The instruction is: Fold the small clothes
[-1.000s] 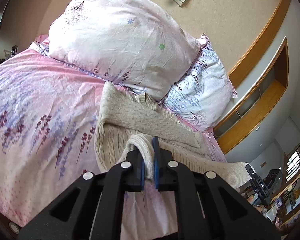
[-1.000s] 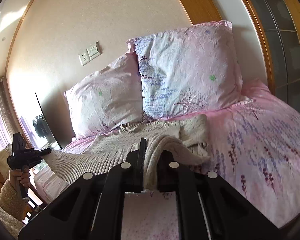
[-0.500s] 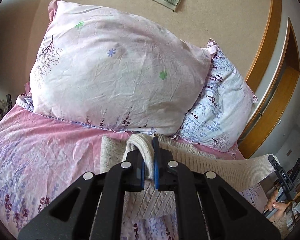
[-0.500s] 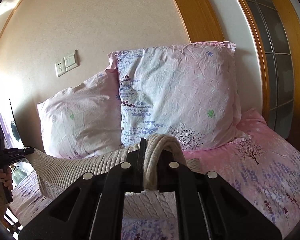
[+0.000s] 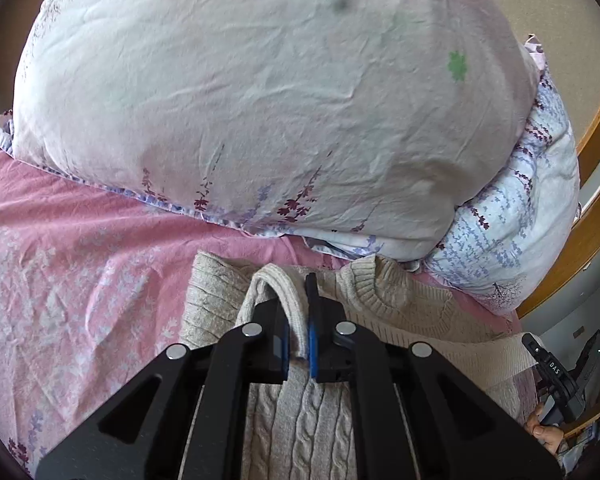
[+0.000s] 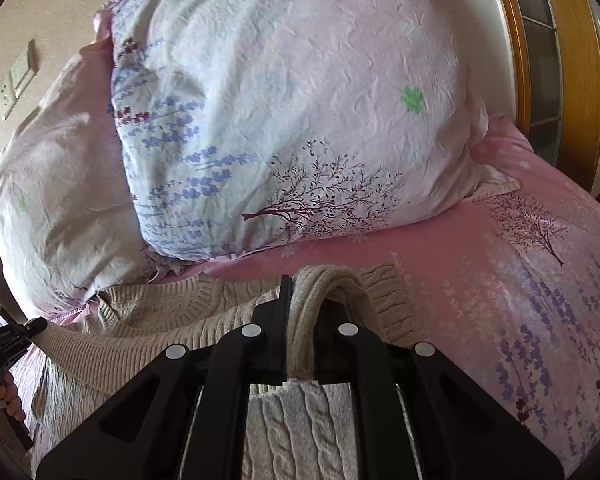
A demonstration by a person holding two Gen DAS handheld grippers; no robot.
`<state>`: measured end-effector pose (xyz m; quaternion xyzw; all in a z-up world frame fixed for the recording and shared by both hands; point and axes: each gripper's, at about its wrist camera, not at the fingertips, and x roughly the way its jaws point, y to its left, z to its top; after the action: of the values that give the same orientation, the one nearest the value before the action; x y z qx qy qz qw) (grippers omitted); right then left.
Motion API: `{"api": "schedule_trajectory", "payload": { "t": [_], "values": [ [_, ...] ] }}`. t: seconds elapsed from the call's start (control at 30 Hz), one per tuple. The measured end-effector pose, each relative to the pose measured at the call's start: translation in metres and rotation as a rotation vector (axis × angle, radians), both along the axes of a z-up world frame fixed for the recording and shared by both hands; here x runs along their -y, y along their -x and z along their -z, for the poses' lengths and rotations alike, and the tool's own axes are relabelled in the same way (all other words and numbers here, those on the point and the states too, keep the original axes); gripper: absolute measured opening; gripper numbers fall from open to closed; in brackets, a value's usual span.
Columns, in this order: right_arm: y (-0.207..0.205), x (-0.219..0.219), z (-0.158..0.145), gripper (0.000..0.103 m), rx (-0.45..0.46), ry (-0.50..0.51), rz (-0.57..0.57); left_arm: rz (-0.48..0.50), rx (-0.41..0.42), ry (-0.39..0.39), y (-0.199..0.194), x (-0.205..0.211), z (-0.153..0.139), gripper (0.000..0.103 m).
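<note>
A beige cable-knit sweater (image 5: 404, 304) lies on the pink bed just below the pillows, its round neckline showing at centre right. My left gripper (image 5: 296, 300) is shut on a fold of its ribbed hem, held low over the sweater's upper left part. In the right wrist view the same sweater (image 6: 160, 320) spreads left, neckline at the left. My right gripper (image 6: 312, 300) is shut on another fold of the hem, over the sweater's upper right corner. Each gripper shows small at the other view's edge, the right gripper in the left wrist view (image 5: 556, 376) and the left gripper in the right wrist view (image 6: 8, 340).
A large pale pink floral pillow (image 5: 260, 92) and a bluish floral pillow (image 6: 300, 112) stand close ahead against the wall. The pink floral bedsheet (image 5: 68, 288) spreads to the left and, in the right wrist view, to the right (image 6: 540, 280). A wooden frame (image 6: 572, 60) lies far right.
Both grippers have carried the sweater's hem forward toward the pillows and lowered it over the neckline end. The pillows now fill the views. Both grips stayed shut.
</note>
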<state>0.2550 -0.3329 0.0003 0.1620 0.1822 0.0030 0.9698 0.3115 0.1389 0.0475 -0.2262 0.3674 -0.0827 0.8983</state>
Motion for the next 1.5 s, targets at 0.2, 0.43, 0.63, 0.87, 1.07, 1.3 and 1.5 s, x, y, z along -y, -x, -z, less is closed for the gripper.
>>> {"api": "schedule_trajectory", "payload": {
  "t": [0.2,0.43,0.63,0.87,1.07,1.3,1.5],
  "values": [
    [-0.034,0.010,0.014,0.008,-0.093,-0.077,0.011,0.000,-0.038,0.027,-0.018,0.000,0.016,0.006],
    [-0.046,0.013,0.015,0.028,-0.112,-0.133,0.006,0.007,-0.061,0.068,-0.029,0.003,0.022,0.010],
    [-0.021,0.024,-0.003,0.066,-0.024,-0.122,0.028,-0.001,0.008,0.113,-0.017,-0.006,0.002,0.063],
    [0.027,0.043,0.000,0.058,-0.015,-0.049,0.007,0.042,0.059,0.102,0.031,-0.032,-0.015,0.054],
    [0.051,0.045,0.028,0.045,-0.103,0.007,-0.048,0.108,0.005,0.031,0.065,-0.029,0.001,0.049],
    [0.055,0.034,0.047,0.039,-0.154,0.038,-0.097,0.145,-0.036,-0.081,0.081,-0.012,0.019,0.047],
    [0.054,0.027,0.056,0.030,-0.165,0.077,-0.104,0.142,-0.074,-0.093,0.081,-0.010,0.030,0.032]
  ]
}}
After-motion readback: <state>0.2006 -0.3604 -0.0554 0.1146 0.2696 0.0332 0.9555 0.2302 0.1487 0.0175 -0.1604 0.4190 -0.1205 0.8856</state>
